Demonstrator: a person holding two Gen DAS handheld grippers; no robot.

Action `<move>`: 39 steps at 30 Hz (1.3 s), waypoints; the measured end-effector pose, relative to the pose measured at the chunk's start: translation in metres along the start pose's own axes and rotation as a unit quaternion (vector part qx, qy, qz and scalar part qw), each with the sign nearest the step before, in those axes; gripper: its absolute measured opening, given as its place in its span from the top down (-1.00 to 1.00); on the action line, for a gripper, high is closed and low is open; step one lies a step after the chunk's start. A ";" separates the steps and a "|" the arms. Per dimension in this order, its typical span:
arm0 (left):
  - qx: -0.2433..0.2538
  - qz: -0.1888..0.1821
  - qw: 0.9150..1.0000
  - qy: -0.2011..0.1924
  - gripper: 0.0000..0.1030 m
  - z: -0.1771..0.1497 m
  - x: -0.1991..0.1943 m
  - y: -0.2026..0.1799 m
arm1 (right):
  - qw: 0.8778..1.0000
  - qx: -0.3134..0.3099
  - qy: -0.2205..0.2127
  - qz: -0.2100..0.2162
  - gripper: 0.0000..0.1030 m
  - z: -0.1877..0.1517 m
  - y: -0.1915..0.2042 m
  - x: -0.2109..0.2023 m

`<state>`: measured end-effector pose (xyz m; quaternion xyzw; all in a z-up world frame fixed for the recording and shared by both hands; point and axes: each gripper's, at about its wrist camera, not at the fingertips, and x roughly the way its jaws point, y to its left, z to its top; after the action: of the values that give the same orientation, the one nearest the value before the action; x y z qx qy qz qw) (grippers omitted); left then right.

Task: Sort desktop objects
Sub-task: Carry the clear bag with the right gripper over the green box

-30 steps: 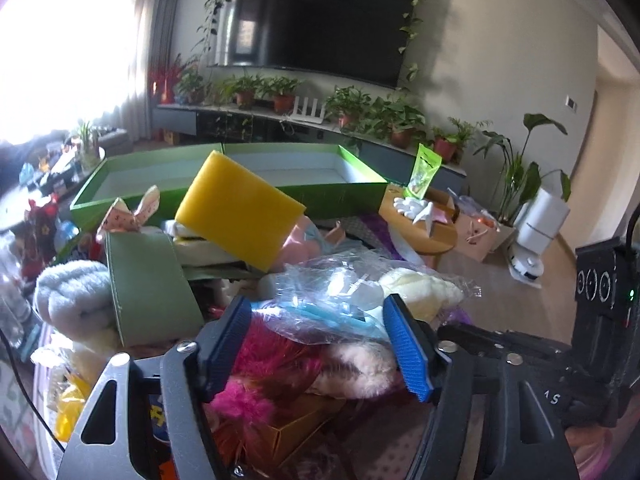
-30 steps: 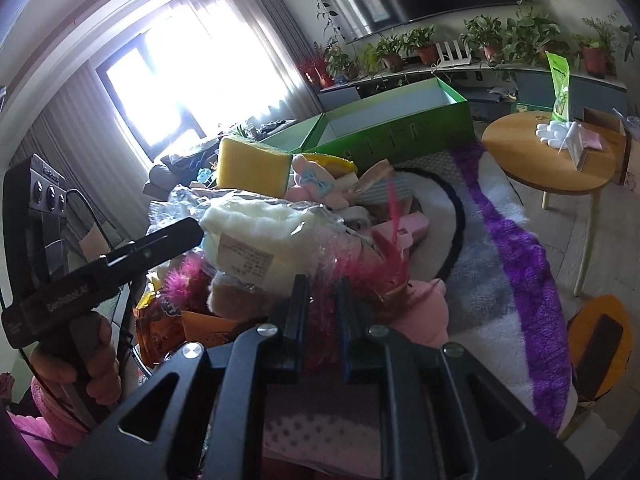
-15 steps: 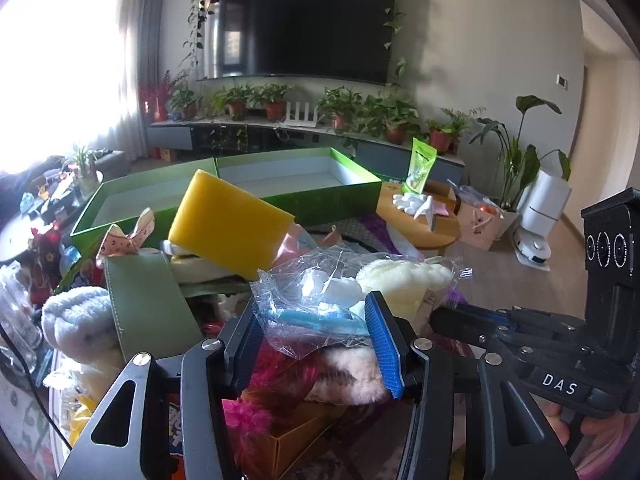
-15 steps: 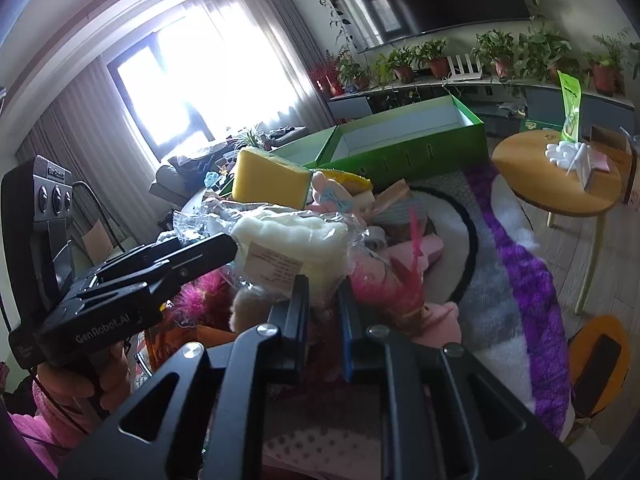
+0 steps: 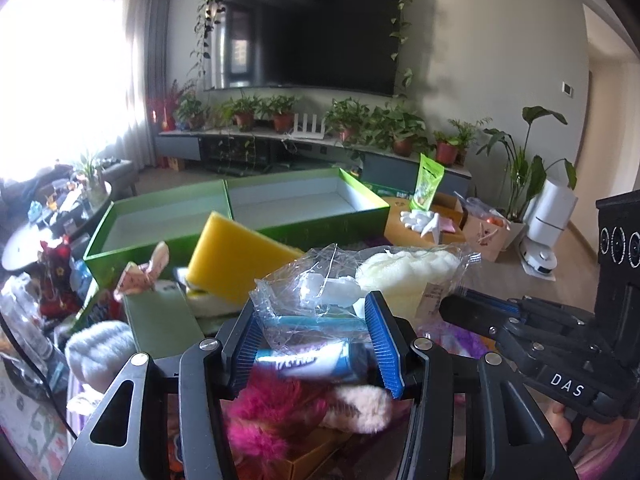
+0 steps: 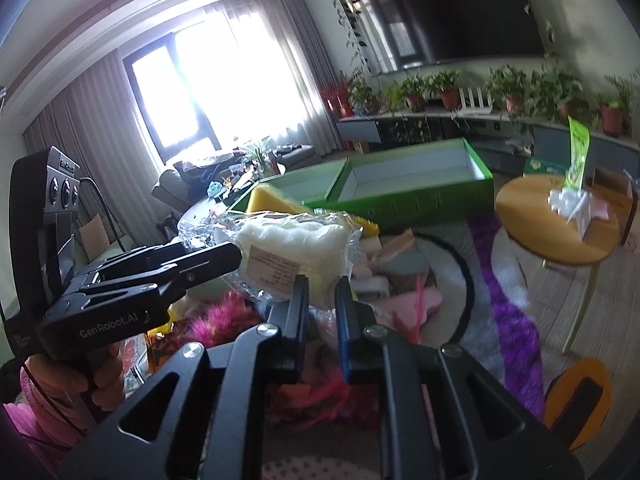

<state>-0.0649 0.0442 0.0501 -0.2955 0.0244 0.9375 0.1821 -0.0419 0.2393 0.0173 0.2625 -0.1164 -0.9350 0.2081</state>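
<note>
Changes, earlier vs now:
- Left gripper [image 5: 314, 334]: jaws closing in from wide; blue pads now pressing both sides of clear plastic bag [image 5: 320, 300] w/ blue-white tube inside. Bag coming up off the pile, pink feathers [image 5: 260, 424] dropping lower in view.
- Right gripper [image 6: 322, 300]: narrow jaws pinching other bag w/ cream sponge [image 6: 296, 246]; bag rising too.
- Both wrist views rising, more wall + TV showing.

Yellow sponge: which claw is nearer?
Left. Left claw, jaws just closing on a clear bag, sits behind the sponge; right claw is farther off, to its right.
</note>
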 end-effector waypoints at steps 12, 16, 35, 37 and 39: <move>0.015 0.014 1.000 -0.019 0.01 0.031 0.000 -0.005 | 0.999 -0.038 -0.032 -0.007 0.70 0.032 0.003 -0.002; 0.035 0.026 0.999 -0.029 0.01 0.038 0.002 -0.011 | 0.998 -0.045 -0.038 -0.009 0.70 0.043 -0.001 0.001; 0.044 0.039 0.998 -0.011 0.01 0.070 0.027 0.000 | 0.998 -0.044 -0.035 -0.014 0.70 0.075 -0.010 0.026; 0.044 0.040 0.998 -0.010 0.01 0.075 0.031 0.001 | 0.998 -0.044 -0.035 -0.014 0.70 0.079 -0.011 0.029; 0.047 0.042 0.998 -0.009 0.01 0.081 0.035 0.002 | 0.998 -0.044 -0.033 -0.014 0.70 0.084 -0.013 0.033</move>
<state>-0.1364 0.0657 0.0974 -0.2769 0.0790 0.9447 0.1568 -0.1169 0.2447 0.0683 0.2236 -0.0785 -0.9503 0.2021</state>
